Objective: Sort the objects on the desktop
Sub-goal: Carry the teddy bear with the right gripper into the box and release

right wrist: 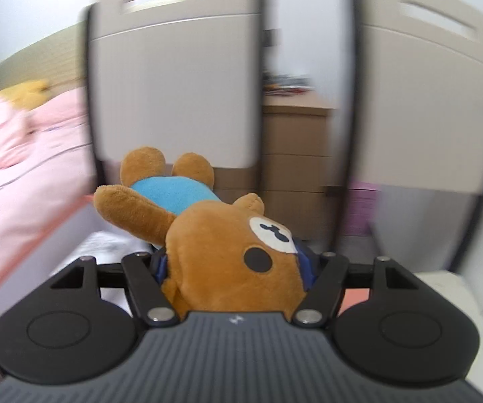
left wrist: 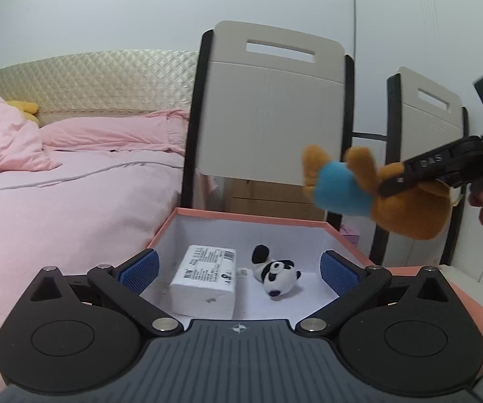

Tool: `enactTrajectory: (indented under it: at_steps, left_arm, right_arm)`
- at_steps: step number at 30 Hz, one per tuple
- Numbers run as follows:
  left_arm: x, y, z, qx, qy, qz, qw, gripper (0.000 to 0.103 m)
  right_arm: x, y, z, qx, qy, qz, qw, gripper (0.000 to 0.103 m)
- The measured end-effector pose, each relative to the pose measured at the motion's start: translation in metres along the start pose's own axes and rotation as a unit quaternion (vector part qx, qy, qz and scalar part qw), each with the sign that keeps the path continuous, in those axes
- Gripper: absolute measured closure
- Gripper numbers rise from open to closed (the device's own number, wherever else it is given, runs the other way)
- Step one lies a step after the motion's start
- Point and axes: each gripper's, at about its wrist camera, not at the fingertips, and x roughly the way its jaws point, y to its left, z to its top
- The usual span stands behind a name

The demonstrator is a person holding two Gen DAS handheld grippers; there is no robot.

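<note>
Two jaws: our right gripper (right wrist: 234, 268) squeezes the bear (right wrist: 228, 255), left gripper (left wrist: 238, 268) gapes empty; soft plush may slip out beside the box (left wrist: 251, 223).

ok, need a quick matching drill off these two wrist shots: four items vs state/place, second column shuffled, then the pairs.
Items:
1. brown bear plush
2. panda plush
3. white packet
4. left tongs

States:
A. open, empty, over the box
B. lying on the box floor, right of the packet
C. clamped by the head in the right tongs, in the air
D. resting in the pink-rimmed box, label side up

Pairs: 1-C, 2-B, 3-D, 4-A
</note>
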Motion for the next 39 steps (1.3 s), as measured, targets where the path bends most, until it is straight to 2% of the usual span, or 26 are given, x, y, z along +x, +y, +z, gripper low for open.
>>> enactTrajectory:
  at_steps: [5,9,16,23,29,31,35,39]
  left_arm:
    - [0.0,0.006,0.003,-0.011,-0.006,0.021,0.9997,0.0]
    - [0.001,0.013,0.007,-0.029,-0.009,0.034,0.999,0.0]
    - [0.002,0.013,0.008,-0.03,-0.003,0.026,0.9992,0.0]
    - [0.002,0.01,0.008,-0.024,0.003,0.011,0.9996,0.0]
    - [0.003,0.01,0.006,-0.02,0.004,-0.003,0.9998,0.0]
    - [0.003,0.011,0.006,-0.021,0.002,-0.003,0.9998,0.0]
    - [0.002,0.009,0.004,-0.019,0.006,-0.015,0.9997,0.0]
    - [-0.002,0.006,0.003,-0.013,-0.004,-0.024,0.9996,0.0]
  right_arm:
    - [0.045,0.062,0.011,-0.062,0.066,0.067,0.994,0.035]
    - [0.086,0.098,0.009,-0.109,0.12,0.073,0.984,0.035]
    - [0.125,0.121,-0.015,-0.135,0.185,0.074,0.971,0.034]
    - [0.135,0.108,-0.039,-0.113,0.223,0.09,0.964,0.027]
    - [0.122,0.1,-0.039,-0.093,0.191,0.097,0.972,0.014]
    - [0.112,0.094,-0.039,-0.077,0.168,0.102,0.977,0.01]
    - [0.078,0.082,-0.033,-0.06,0.117,0.119,0.984,0.008]
    - [0.032,0.063,-0.037,-0.023,0.056,0.115,0.992,0.006]
